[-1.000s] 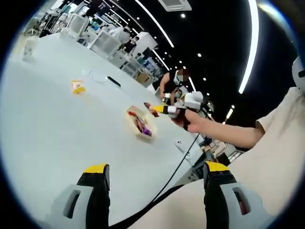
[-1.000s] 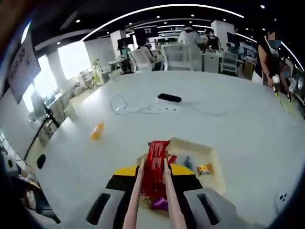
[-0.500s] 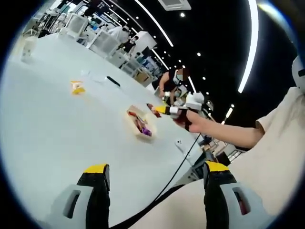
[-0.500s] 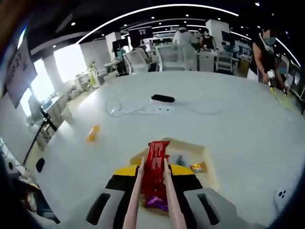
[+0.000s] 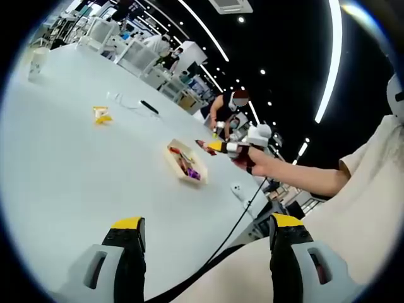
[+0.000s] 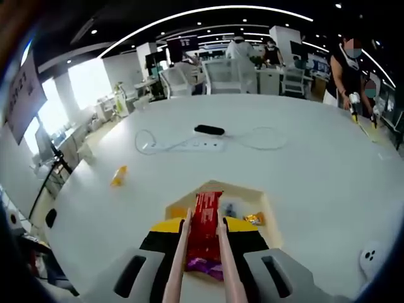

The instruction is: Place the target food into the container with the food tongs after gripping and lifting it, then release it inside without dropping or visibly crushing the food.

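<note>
Since a second ago the right gripper (image 6: 203, 252) has drawn back and up, so the container (image 6: 268, 218) sits lower at frame centre in its view. Its jaws squeeze pink food tongs (image 6: 178, 265), which pinch a red snack packet (image 6: 206, 218) held above the tray, beside an orange wrapped sweet (image 6: 252, 219). Left gripper (image 5: 205, 262) hangs idle, jaws apart, low in its frame. Step: carry-over. Next move likely calls for lowering, then easing the squeeze.

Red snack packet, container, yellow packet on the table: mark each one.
red snack packet (image 6: 206, 218), right gripper view, middle of the wrapper between the tongs.
container (image 6: 270, 218), right gripper view, right wall.
yellow packet (image 6: 118, 175), right gripper view, its middle.
</note>
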{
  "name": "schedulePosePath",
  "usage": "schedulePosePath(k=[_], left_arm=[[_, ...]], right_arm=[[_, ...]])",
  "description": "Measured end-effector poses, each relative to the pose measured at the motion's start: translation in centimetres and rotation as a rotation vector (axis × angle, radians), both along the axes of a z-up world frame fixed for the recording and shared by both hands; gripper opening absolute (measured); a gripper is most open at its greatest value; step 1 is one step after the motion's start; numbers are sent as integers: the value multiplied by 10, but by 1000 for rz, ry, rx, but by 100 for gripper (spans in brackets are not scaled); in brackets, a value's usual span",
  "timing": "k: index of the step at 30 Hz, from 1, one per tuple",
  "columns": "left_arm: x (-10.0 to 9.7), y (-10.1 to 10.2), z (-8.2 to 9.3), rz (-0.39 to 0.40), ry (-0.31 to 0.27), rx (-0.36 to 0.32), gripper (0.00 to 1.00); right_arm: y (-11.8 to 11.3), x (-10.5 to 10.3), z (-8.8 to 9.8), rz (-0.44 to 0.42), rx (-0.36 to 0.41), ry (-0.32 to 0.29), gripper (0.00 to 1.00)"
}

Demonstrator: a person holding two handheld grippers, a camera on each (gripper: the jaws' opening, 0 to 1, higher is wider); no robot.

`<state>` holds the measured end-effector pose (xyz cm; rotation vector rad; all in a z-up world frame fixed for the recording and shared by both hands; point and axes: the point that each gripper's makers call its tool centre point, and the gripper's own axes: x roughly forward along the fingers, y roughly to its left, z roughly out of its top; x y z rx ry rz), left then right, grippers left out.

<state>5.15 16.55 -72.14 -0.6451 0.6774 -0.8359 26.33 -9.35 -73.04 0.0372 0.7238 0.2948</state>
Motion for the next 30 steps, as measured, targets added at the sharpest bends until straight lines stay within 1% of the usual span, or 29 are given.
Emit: schedulePosePath(k=[16, 21, 24, 30], left_arm=[[-2, -1, 0, 7, 4, -2, 80], [-2, -1, -1, 8, 5, -2, 80], [-1, -1, 0, 10, 3, -1, 80], [-2, -2, 0, 11, 3, 2, 80]], right_arm=[[2, 2, 1, -1, 9, -6, 24], [6, 3, 4, -8, 34, -11, 26], [9, 4, 4, 2, 51, -16, 27], [15, 3, 2, 11, 71, -6, 28]])
